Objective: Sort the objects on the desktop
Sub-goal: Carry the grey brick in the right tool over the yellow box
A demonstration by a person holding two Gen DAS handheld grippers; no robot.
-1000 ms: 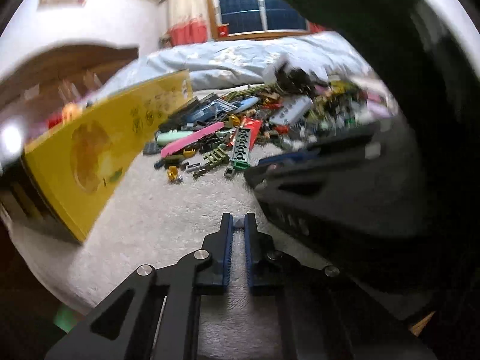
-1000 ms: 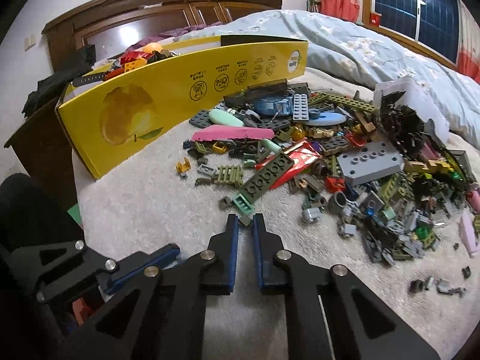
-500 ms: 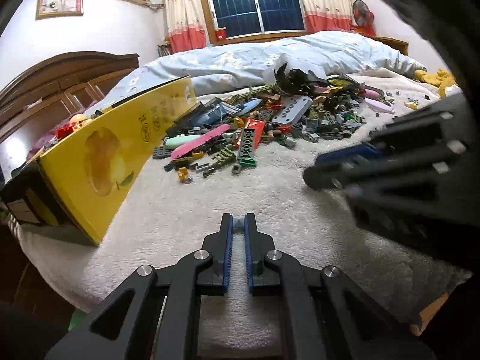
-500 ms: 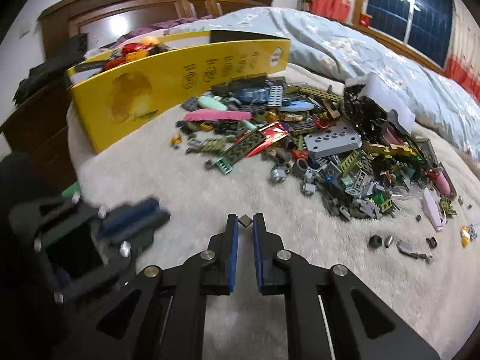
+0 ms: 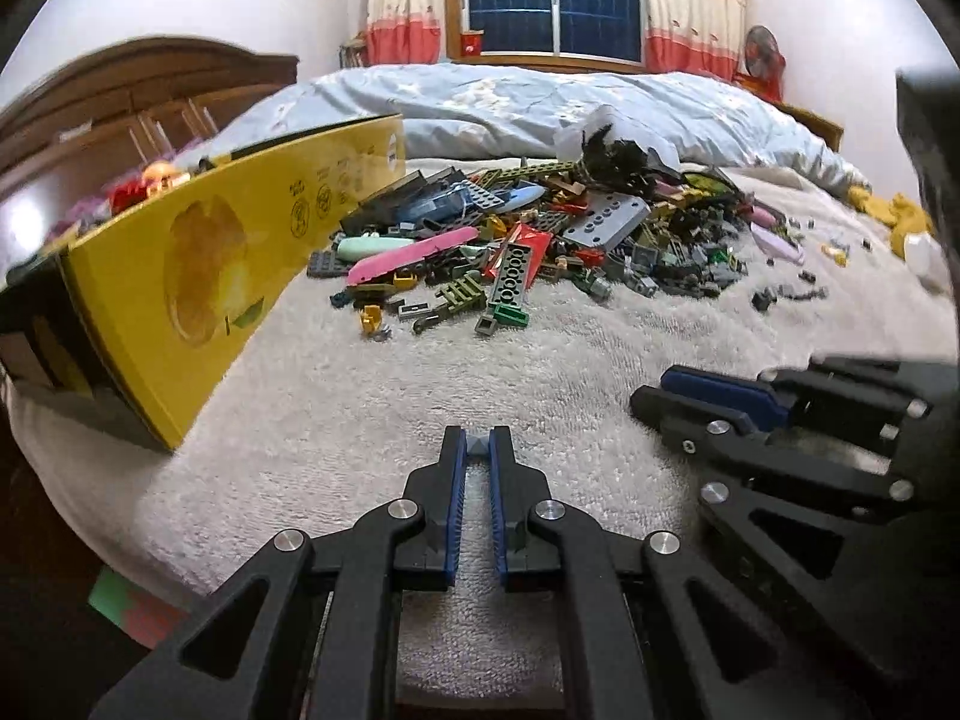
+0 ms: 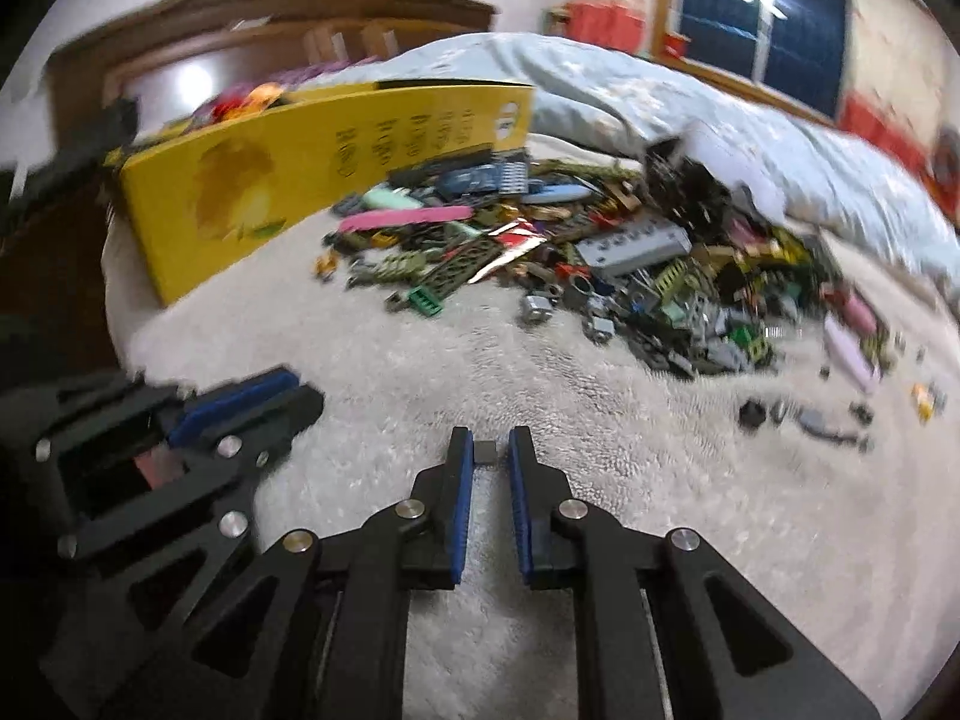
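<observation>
A pile of mixed toy bricks (image 5: 540, 240) lies on a white fuzzy blanket (image 5: 372, 396); it also shows in the right wrist view (image 6: 600, 264). My left gripper (image 5: 477, 447) is shut on a small grey brick (image 5: 478, 446) low over the blanket, near its front edge. My right gripper (image 6: 491, 450) has its jaws slightly parted with a small dark grey brick (image 6: 486, 452) between the tips; the grip looks loose. Each gripper shows in the other's view, the right one (image 5: 708, 396) and the left one (image 6: 252, 402).
A long yellow box (image 5: 198, 264) holding coloured pieces stands at the left; it also shows in the right wrist view (image 6: 312, 168). A blue duvet (image 5: 540, 108) lies behind the pile. Loose small bricks (image 6: 828, 414) lie scattered at the right.
Both grippers have pulled back from the pile toward the blanket's near edge. The right gripper's jaws have parted a little around its small brick. The right gripper has dropped lower in the left view.
</observation>
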